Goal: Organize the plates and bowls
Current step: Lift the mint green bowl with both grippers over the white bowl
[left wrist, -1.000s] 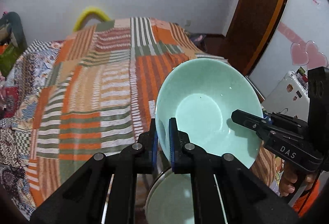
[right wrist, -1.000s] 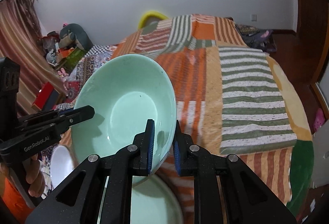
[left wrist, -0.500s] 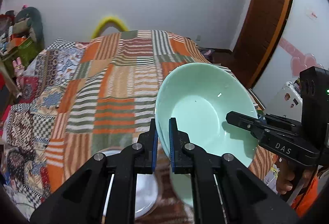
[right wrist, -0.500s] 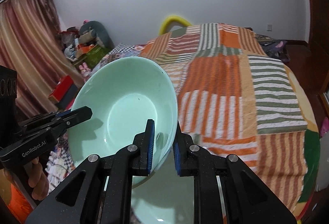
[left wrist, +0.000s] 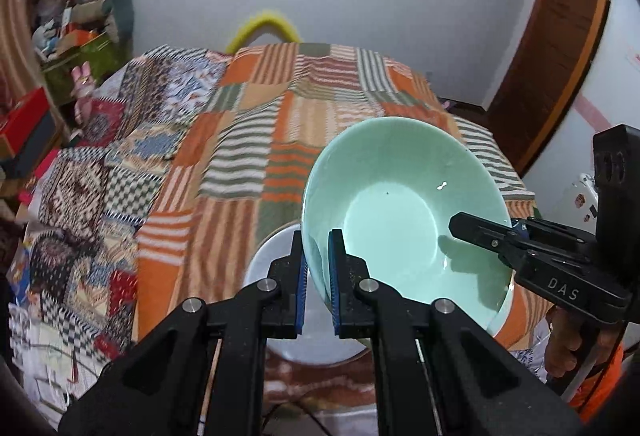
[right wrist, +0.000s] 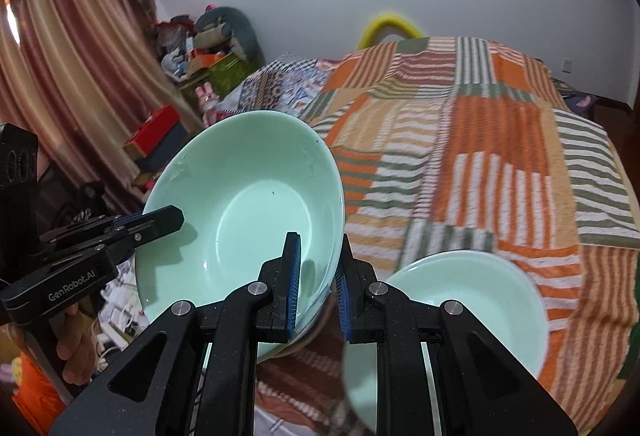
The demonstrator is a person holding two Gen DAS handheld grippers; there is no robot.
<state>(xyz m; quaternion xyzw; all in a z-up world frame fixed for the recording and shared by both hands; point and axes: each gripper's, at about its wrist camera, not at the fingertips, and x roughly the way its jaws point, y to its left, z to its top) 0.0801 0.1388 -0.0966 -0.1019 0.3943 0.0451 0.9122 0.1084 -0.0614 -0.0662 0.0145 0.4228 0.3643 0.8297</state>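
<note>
A mint green bowl (left wrist: 404, 212) hangs tilted above the bed, held between both grippers at opposite sides of its rim. My left gripper (left wrist: 318, 276) is shut on the near-left rim. My right gripper (left wrist: 480, 232) is shut on the right rim, one finger inside the bowl. In the right wrist view the same bowl (right wrist: 248, 212) sits in my right gripper (right wrist: 318, 276), with the left gripper (right wrist: 160, 226) on its left edge. A white plate (left wrist: 272, 260) lies on the blanket right under the held bowl. A second mint green bowl (right wrist: 480, 300) rests on the bed to the right.
A patchwork blanket (left wrist: 248, 140) in orange, green and white stripes covers the bed. Boxes and toys (right wrist: 192, 64) pile up beside a curtain (right wrist: 80, 68) on the left. A wooden door (left wrist: 552, 48) stands at the right. A person's hand (left wrist: 564, 348) grips the right tool.
Both grippers have carried the green bowl leftward across the bed. The other green bowl has dropped away to the right, and the white plate has come under the held bowl.
</note>
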